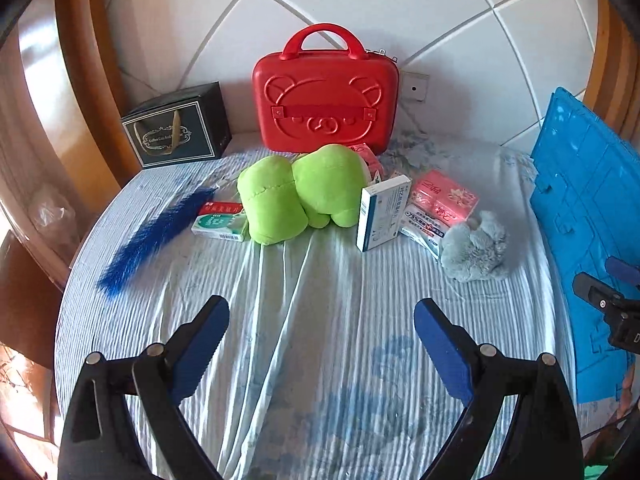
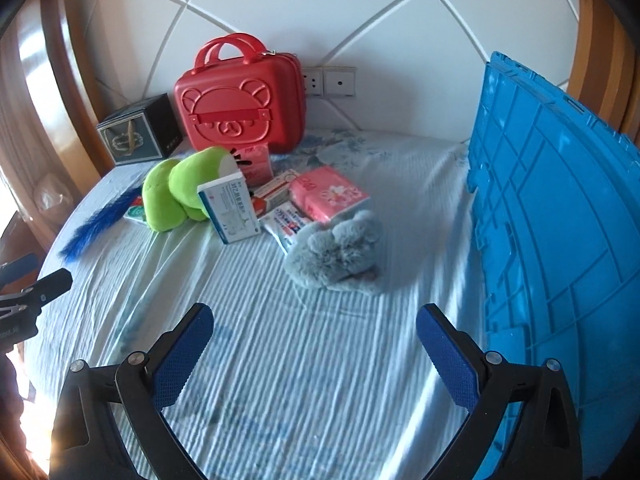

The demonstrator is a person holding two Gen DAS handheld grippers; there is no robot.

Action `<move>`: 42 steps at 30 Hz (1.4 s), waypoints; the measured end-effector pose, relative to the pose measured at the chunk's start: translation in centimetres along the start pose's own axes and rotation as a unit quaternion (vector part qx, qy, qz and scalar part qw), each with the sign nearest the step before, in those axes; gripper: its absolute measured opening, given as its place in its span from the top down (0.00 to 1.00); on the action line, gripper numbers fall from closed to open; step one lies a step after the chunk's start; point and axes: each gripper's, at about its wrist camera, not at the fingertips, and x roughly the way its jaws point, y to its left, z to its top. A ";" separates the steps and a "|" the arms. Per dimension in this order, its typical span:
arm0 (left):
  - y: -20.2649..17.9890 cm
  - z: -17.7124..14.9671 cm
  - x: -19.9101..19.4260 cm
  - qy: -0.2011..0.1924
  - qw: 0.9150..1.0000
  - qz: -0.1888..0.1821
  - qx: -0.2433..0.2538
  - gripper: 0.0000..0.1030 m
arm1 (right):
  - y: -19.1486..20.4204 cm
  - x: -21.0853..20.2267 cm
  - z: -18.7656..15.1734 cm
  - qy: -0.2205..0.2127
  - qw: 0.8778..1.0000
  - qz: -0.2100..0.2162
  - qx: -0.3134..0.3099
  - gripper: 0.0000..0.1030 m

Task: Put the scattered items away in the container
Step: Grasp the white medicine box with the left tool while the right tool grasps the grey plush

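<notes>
While both pairs of tongs hover low over the bed (image 1: 320, 320), each stands spread wide with nothing between its blue pads. Straight ahead of the left tongs (image 1: 322, 338) lies the green plush toy (image 1: 304, 192), with a red bear-face case (image 1: 326, 98) standing upright behind it against the white padded headboard (image 1: 360, 8). Left of the plush, a green-and-white box (image 1: 220, 222) lies flat, touching it, and a blue feather (image 1: 154, 232) stretches further left. A black gift box (image 1: 178, 126) sits at the far left, beside the case. Ahead and to the right of the left tongs, a blue-and-white medicine box (image 1: 382, 212) stands on edge just beside the plush, near a pink tissue pack (image 1: 444, 198), a white sachet (image 1: 424, 228) and a grey fluffy item (image 1: 474, 246). From the right tongs (image 2: 314, 350), the grey fluffy item lies ahead and slightly left, while the blue crate (image 2: 560, 220) rises close on their right side, its ribbed wall facing the scattered things; nothing shows inside it from either view
</notes>
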 end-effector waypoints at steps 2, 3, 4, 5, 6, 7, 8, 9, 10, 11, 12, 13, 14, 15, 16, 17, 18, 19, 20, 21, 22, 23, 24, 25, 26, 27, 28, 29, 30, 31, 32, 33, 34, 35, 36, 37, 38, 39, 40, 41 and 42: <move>-0.1 2.2 2.0 -0.001 1.000 -0.002 0.007 0.08 | -0.1 0.9 0.7 0.004 1.000 0.001 0.015 0.00; -0.2 3.4 2.9 -0.004 1.000 -0.003 0.009 0.08 | -0.2 1.6 1.0 0.007 1.000 -0.001 0.016 0.00; -0.5 4.5 3.9 -0.007 1.000 -0.009 0.012 0.08 | -0.3 2.2 1.4 0.011 1.000 -0.006 0.017 0.00; -0.8 5.5 4.8 -0.009 1.000 -0.017 0.016 0.08 | -0.4 2.9 1.7 0.015 1.000 -0.011 0.020 0.00; -1.3 6.5 5.9 -0.010 0.999 -0.022 0.022 0.08 | -0.7 3.6 1.9 0.020 0.999 -0.012 0.025 0.00; -2.0 7.4 6.9 -0.010 0.999 -0.028 0.031 0.08 | -1.0 4.4 2.1 0.026 0.999 -0.011 0.029 0.00; -2.7 8.1 8.1 -0.008 0.999 -0.032 0.043 0.08 | -1.2 5.2 2.2 0.032 0.999 -0.013 0.032 0.00; -3.5 8.6 9.3 -0.004 0.998 -0.033 0.055 0.08 | -1.5 6.0 2.4 0.037 0.999 -0.016 0.036 0.00; -4.1 9.0 10.6 0.001 0.997 -0.032 0.067 0.08 | -1.7 6.9 2.6 0.043 0.998 -0.016 0.039 0.00; -4.7 9.1 11.9 0.007 0.996 -0.033 0.078 0.08 | -1.9 7.6 2.7 0.048 0.998 -0.015 0.041 0.00; -5.2 9.1 13.1 0.013 0.996 -0.033 0.088 0.08 | -2.1 8.4 2.9 0.053 0.998 -0.013 0.043 0.00; -5.6 9.0 14.3 0.020 0.995 -0.033 0.095 0.08 | -2.3 9.3 3.0 0.058 0.997 -0.012 0.044 0.00; -5.9 8.8 15.4 0.027 0.994 -0.036 0.102 0.08 | -2.4 10.3 3.2 0.062 0.997 -0.011 0.047 0.00; -6.1 8.5 16.5 0.035 0.993 -0.036 0.108 0.08 | -2.5 11.2 3.2 0.068 0.996 -0.009 0.050 0.00; -6.2 8.2 17.5 0.042 0.992 -0.037 0.112 0.08 | -2.5 12.2 3.3 0.074 0.996 -0.006 0.054 0.00; -6.3 7.9 18.3 0.047 0.991 -0.041 0.115 0.08 | -2.5 13.1 3.3 0.080 0.995 -0.002 0.058 0.00; -6.4 7.6 19.1 0.052 0.991 -0.044 0.118 0.08 | -2.6 14.0 3.3 0.085 0.994 0.001 0.062 0.00; -6.5 7.3 19.7 0.057 0.990 -0.045 0.121 0.08 | -2.5 14.9 3.2 0.092 0.994 0.004 0.065 0.00; -6.7 7.1 20.4 0.062 0.989 -0.044 0.123 0.08 | -2.4 15.8 3.1 0.100 0.993 0.004 0.067 0.00; -6.8 6.9 21.0 0.065 0.989 -0.044 0.124 0.08 | -2.3 16.6 3.0 0.106 0.992 0.003 0.068 0.00; -6.9 6.8 21.5 0.068 0.989 -0.047 0.123 0.08 | -2.2 17.3 3.0 0.110 0.991 0.004 0.069 0.00; -7.0 6.8 21.9 0.069 0.989 -0.051 0.121 0.08 | -2.2 17.9 2.9 0.114 0.991 0.005 0.072 0.00; -7.2 6.8 22.2 0.069 0.989 -0.055 0.120 0.08 | -2.4 18.5 2.9 0.117 0.990 0.004 0.076 0.00; -7.4 6.8 22.4 0.069 0.988 -0.060 0.121 0.12 | -2.5 19.0 2.9 0.120 0.989 0.003 0.082 0.00; -7.7 6.8 22.6 0.069 0.988 -0.062 0.123 0.14 | -2.8 19.6 2.9 0.121 0.989 0.003 0.089 0.00; -7.9 6.8 22.8 0.071 0.988 -0.063 0.124 0.21 | -3.1 20.1 3.0 0.123 0.988 0.004 0.097 0.00; -8.2 6.7 23.0 0.074 0.987 -0.069 0.124 0.35 | -3.4 20.6 3.1 0.125 0.987 0.005 0.104 0.00; -8.4 6.6 23.4 0.081 0.986 -0.078 0.122 0.43 | -3.5 21.1 3.1 0.126 0.986 0.005 0.109 0.00; -8.5 6.5 23.7 0.088 0.986 -0.083 0.117 0.57 | -3.7 21.6 3.2 0.128 0.986 0.003 0.111 0.00; -8.6 6.4 24.0 0.096 0.985 -0.090 0.110 0.68 | -3.8 22.2 3.2 0.129 0.985 0.000 0.112 0.00; -8.8 6.2 24.2 0.102 0.985 -0.098 0.103 0.71 | -3.9 22.7 3.1 0.131 0.985 -0.003 0.114 0.00; -8.9 6.2 24.4 0.105 0.984 -0.102 0.097 0.77 | -4.0 23.1 3.1 0.132 0.984 -0.005 0.117 0.00; -9.1 6.0 24.5 0.105 0.984 -0.104 0.095 0.83 | -4.2 23.5 3.0 0.133 0.984 -0.005 0.120 0.00; -9.4 5.9 24.4 0.104 0.985 -0.099 0.096 0.83 | -4.2 23.8 2.9 0.134 0.983 -0.006 0.123 0.00; -9.7 5.8 24.2 0.101 0.986 -0.092 0.100 0.83 | -4.2 24.1 2.7 0.135 0.983 -0.006 0.123 0.00; -9.9 5.8 24.2 0.100 0.986 -0.090 0.102 0.84 | -4.2 24.5 2.5 0.137 0.983 -0.006 0.123 0.01; -10.1 5.7 24.1 0.100 0.986 -0.086 0.102 0.84 | -4.2 24.9 2.2 0.141 0.982 -0.004 0.124 0.03; -10.3 5.6 24.1 0.098 0.986 -0.081 0.104 0.84 | -4.3 25.3 1.9 0.146 0.981 -0.003 0.127 0.03; -10.5 5.6 24.0 0.097 0.987 -0.078 0.105 0.84 | -4.1 25.2 1.8 0.138 0.983 -0.012 0.121 0.03; -10.6 5.5 24.0 0.096 0.987 -0.076 0.105 0.84 | -4.1 25.2 1.7 0.134 0.983 -0.016 0.122 0.03; -10.6 5.5 23.9 0.095 0.987 -0.074 0.105 0.84 | -4.2 25.2 1.6 0.131 0.983 -0.017 0.126 0.01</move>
